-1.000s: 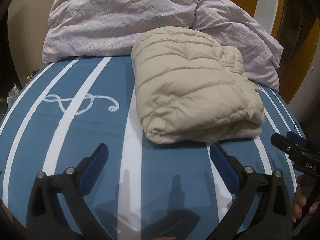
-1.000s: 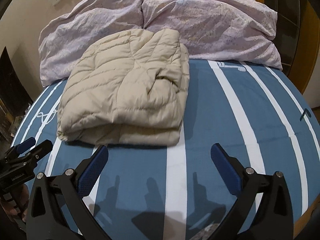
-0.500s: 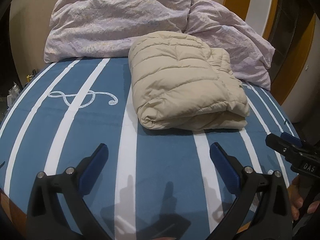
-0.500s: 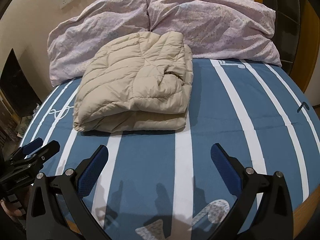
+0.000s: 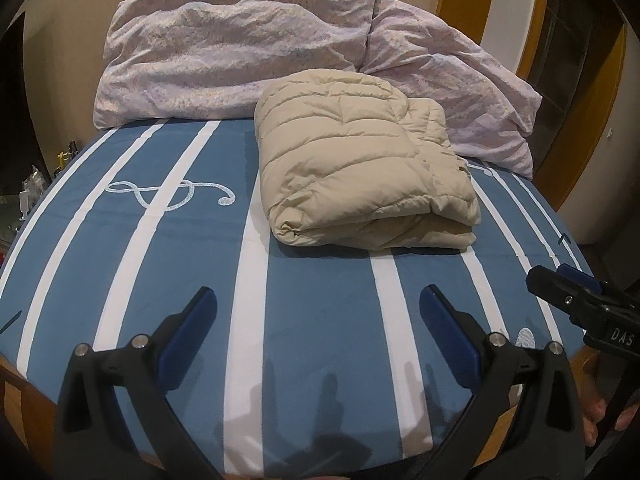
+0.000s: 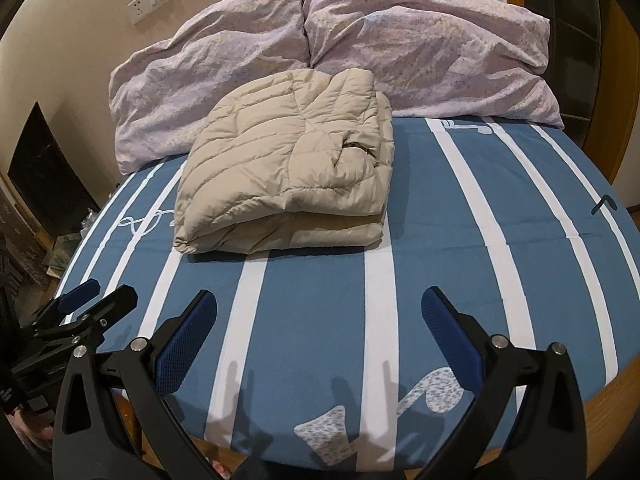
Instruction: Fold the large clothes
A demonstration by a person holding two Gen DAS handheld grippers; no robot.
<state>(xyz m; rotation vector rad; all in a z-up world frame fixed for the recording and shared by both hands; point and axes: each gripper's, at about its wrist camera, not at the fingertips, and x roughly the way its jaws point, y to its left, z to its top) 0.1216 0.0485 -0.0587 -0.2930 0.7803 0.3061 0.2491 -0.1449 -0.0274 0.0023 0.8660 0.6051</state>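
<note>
A beige quilted down jacket (image 5: 360,168) lies folded into a thick rectangle on the blue bed with white stripes (image 5: 180,264); it also shows in the right wrist view (image 6: 288,184). My left gripper (image 5: 318,304) is open and empty, well short of the jacket near the bed's front edge. My right gripper (image 6: 320,304) is open and empty, also back from the jacket. The right gripper shows at the right edge of the left wrist view (image 5: 580,300). The left gripper shows at the left edge of the right wrist view (image 6: 80,312).
Two lilac pillows (image 6: 340,52) lie against the wall behind the jacket. The bed's wooden frame edge (image 6: 600,400) shows at the front right. A wall socket plate (image 6: 150,0) is above the pillows. Clutter sits on the floor to the left (image 6: 60,248).
Both grippers have drawn back from the folded jacket toward the bed's front edge. The jacket has stayed in place. Both grippers stay open.
</note>
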